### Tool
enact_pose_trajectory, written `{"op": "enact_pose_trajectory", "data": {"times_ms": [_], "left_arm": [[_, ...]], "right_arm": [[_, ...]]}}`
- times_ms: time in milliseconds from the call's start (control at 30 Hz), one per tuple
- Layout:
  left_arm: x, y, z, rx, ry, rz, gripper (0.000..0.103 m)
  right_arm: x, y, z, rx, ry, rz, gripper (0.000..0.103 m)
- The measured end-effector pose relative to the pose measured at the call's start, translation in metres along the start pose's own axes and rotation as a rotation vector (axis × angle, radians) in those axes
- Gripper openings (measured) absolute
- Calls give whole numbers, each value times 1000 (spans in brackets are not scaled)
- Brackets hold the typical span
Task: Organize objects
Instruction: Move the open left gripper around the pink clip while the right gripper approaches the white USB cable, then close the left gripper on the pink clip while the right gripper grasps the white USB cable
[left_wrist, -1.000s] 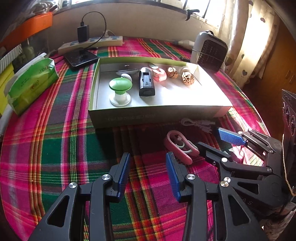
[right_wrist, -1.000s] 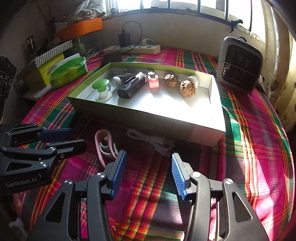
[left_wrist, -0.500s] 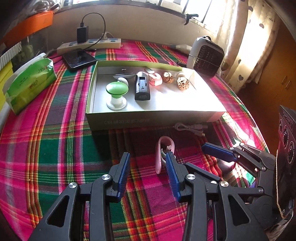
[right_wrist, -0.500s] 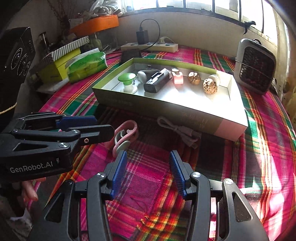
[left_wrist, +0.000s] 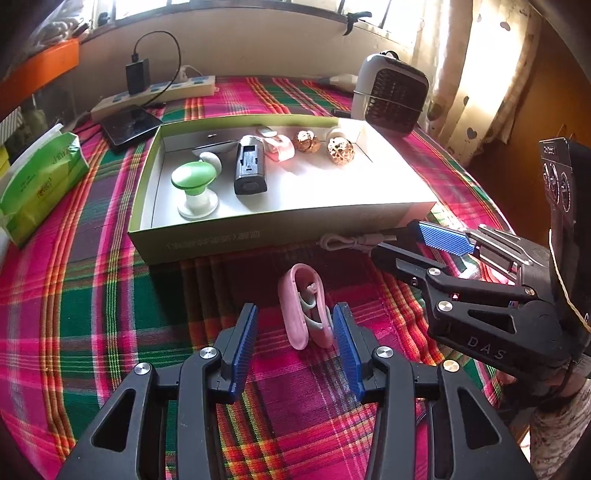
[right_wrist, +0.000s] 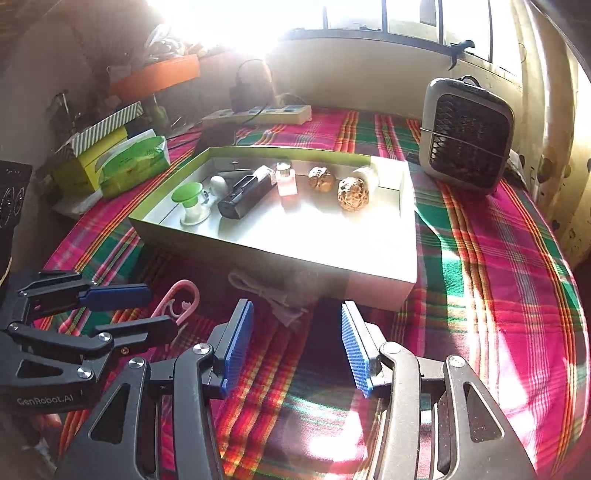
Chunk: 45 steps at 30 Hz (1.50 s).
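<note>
Risk sits with the pink clip (left_wrist: 306, 314), lying on the plaid surface (left_wrist: 92, 295) near its front edge, just outside the box (left_wrist: 258, 232). The left gripper (left_wrist: 295, 336) has just been opening its jaws around it, the clip nearer one pad, so closing could flick it sideways. The right gripper (right_wrist: 297, 345) hangs open and empty nearby and could get in the way.

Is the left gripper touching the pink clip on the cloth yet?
Cannot tell. In the left wrist view the pink clip sits between the open pads of the left gripper, hard against the right pad; no clear gap or contact shows.
</note>
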<state>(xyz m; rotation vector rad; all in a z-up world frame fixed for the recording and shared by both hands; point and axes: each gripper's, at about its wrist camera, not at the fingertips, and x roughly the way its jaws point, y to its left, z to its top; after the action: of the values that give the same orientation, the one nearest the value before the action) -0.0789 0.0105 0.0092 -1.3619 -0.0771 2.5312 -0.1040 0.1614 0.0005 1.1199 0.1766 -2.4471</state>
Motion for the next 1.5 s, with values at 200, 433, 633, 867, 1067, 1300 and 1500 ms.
{"op": "enact_pose_trajectory", "data": {"times_ms": [200,433,633,867,1067,1300,1500], "left_arm": [[6,-3,1,24,12,38,41],[6,8,4,9,8,83,41],[6,18,6,9,7,84,41],[4,23,5,-11,4,56,41],[2,27,5,-9,1,70,41],[-1,32,3,-28,2,70,41],[-9,37,4,-50,-23,72,41]], "right_arm": [[11,7,4,-55,33,35,49],[17,15,4,-109,55,63,49],[13,21,-1,-149,61,87,41],[18,20,5,-148,66,72,40],[21,29,6,-193,70,67,35],[20,41,5,-250,77,88,19],[18,47,1,-266,86,78,19]]}}
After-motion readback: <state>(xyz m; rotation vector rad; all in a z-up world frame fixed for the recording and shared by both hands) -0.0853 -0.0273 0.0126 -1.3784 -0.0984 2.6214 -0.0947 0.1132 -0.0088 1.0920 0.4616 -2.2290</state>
